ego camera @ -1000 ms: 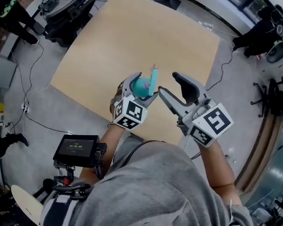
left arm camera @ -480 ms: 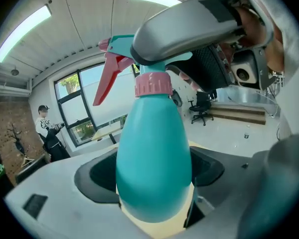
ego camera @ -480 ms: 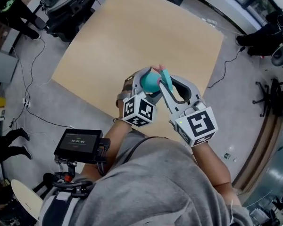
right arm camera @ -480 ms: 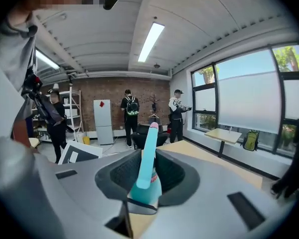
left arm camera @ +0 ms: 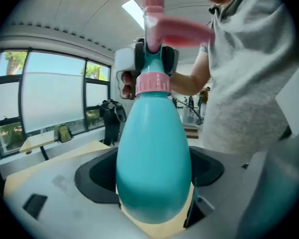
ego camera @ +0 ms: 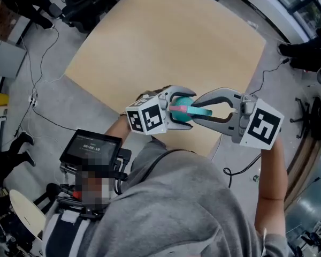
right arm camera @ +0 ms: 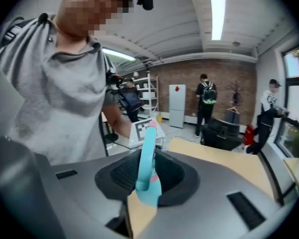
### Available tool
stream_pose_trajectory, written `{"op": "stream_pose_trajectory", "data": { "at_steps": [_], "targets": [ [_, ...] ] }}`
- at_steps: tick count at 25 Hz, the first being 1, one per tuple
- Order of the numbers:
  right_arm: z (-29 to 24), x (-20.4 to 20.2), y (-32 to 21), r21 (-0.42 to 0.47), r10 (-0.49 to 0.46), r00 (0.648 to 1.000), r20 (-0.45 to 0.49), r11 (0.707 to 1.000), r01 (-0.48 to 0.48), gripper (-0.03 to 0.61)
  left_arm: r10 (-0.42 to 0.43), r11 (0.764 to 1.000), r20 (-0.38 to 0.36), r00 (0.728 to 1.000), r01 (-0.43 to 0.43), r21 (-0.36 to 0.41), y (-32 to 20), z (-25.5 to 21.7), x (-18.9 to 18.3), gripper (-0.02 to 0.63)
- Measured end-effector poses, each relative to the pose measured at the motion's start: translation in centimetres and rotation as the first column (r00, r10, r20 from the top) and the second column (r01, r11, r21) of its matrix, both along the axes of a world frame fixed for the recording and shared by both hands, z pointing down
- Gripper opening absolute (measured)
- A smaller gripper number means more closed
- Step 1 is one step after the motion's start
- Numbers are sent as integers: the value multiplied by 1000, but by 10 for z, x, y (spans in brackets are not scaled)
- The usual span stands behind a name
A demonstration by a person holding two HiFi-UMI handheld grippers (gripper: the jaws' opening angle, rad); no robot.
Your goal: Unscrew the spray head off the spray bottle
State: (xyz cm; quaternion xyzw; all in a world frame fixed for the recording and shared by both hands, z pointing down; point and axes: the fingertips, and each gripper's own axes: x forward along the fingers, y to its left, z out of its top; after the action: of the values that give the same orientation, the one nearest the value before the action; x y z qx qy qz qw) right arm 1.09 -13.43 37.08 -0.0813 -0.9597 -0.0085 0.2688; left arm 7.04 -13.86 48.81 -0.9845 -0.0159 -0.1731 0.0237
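**Head view:** Above the near edge of the wooden table (ego camera: 166, 42), a person holds a teal spray bottle (ego camera: 185, 100) in the air, lying level between two grippers. The left gripper (ego camera: 184, 107) is clamped around its body. The right gripper (ego camera: 197, 110) meets the spray head (ego camera: 201, 112) from the opposite side.

**Left gripper view:** Both pads press the bottle's wide body, with the pink collar (left arm camera: 152, 83) pointing away.

**Right gripper view:** The jaws, having just been closing, pinch the spray head.

The small black screen (ego camera: 91, 150) below the table edge displays one line of digits, too small to read reliably. No other text is legible.
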Motion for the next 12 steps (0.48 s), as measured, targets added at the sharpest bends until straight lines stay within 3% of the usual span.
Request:
{"op": "stream_pose_trajectory", "data": {
  "at_steps": [2, 4, 7, 9, 12],
  "targets": [
    [2, 2, 18, -24, -149, 989, -20, 989, 148, 90, 111, 994, 17, 994, -112, 9, 19, 2, -2, 396],
    [4, 5, 35, -34, -291, 956, -48, 957, 289, 91, 204, 979, 21, 979, -204, 1, 36, 2, -4, 396],
    [11, 10, 47, 22, -422, 896, -136, 903, 429, 91, 252, 968, 55, 966, -251, -21, 47, 8, -2, 396],
    [23, 13, 40, 68, -398, 893, -209, 905, 420, 91, 196, 981, 100, 975, -196, -16, 38, 18, 2, 396],
    [33, 15, 9, 140, -205, 954, -217, 961, 238, 134, 21, 999, 114, 993, -24, 25, 9, 28, 5, 396]
  ]
}}
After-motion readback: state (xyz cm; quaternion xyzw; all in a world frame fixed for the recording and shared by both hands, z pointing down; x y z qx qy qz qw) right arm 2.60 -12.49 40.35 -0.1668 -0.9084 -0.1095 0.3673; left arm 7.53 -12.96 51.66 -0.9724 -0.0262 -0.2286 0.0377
